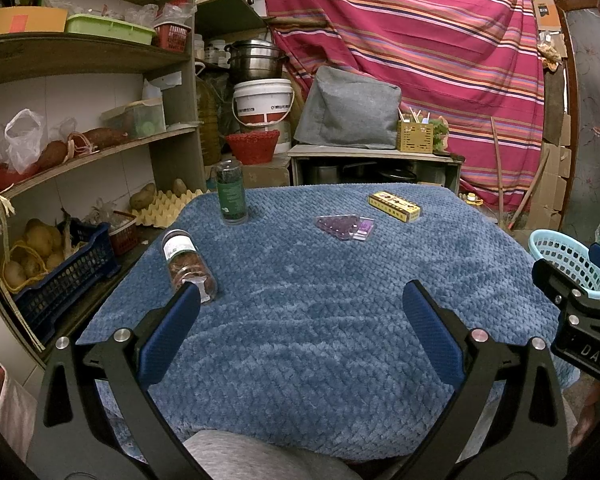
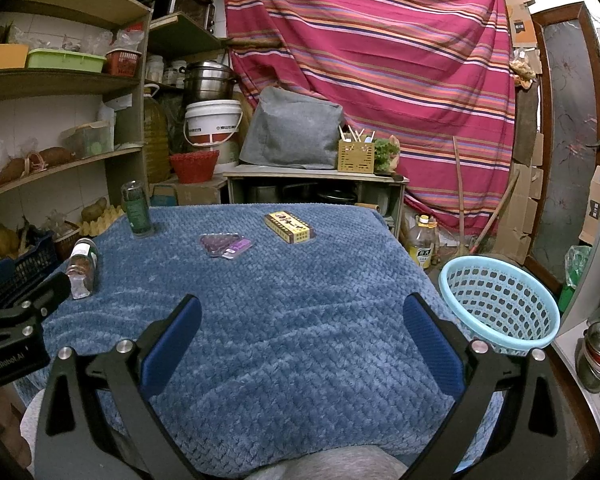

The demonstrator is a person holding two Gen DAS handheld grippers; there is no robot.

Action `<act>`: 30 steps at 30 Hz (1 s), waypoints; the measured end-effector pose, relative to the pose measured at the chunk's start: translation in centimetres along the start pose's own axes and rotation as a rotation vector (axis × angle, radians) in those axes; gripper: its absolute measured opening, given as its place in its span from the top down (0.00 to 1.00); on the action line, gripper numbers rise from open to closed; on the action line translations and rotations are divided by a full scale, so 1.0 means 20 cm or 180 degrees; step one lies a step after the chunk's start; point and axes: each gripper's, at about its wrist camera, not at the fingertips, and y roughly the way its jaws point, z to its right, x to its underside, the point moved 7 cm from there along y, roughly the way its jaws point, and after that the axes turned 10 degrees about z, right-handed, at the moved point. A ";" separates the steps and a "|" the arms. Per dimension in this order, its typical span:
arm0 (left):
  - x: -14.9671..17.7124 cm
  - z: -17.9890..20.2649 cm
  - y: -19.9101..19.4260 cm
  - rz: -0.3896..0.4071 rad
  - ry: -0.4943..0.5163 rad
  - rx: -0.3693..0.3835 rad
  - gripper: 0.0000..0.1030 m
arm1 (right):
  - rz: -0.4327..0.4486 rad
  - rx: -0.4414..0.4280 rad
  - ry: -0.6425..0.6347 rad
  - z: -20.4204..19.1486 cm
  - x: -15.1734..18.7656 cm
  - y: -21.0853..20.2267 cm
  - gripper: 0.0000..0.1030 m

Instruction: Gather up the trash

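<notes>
On the blue cloth table (image 1: pixel 300 320) (image 2: pixel 300 320) lie a yellow box (image 1: pixel 394 207) (image 2: pixel 289 227), a purple blister pack (image 1: pixel 345 227) (image 2: pixel 225 245), an upright green jar (image 1: pixel 231 192) (image 2: pixel 137 209) and a tipped jar with brown contents (image 1: pixel 188 266) (image 2: pixel 82 268). A light blue basket (image 1: pixel 568 262) (image 2: pixel 500 308) stands off the table's right side. My left gripper (image 1: pixel 300 296) is open and empty above the near table, its left finger just in front of the tipped jar. My right gripper (image 2: pixel 302 308) is open and empty above the near table.
Shelves (image 1: pixel 80 152) with potatoes, bags and crates stand at the left. A white bucket (image 1: pixel 262 102), pots and a low cabinet (image 1: pixel 376 164) stand behind the table. A striped curtain (image 1: pixel 420 60) hangs at the back. An oil bottle (image 2: pixel 422 242) stands on the floor.
</notes>
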 end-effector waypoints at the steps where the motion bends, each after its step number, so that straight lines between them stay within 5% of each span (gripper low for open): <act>1: 0.00 0.00 0.00 0.0000 0.0000 0.0001 0.05 | 0.0000 -0.0001 0.0001 0.00 0.00 0.00 0.04; 30: -0.01 0.01 -0.02 -0.0016 -0.0006 -0.0047 0.05 | 0.0004 -0.0019 0.0005 0.01 0.01 -0.01 0.04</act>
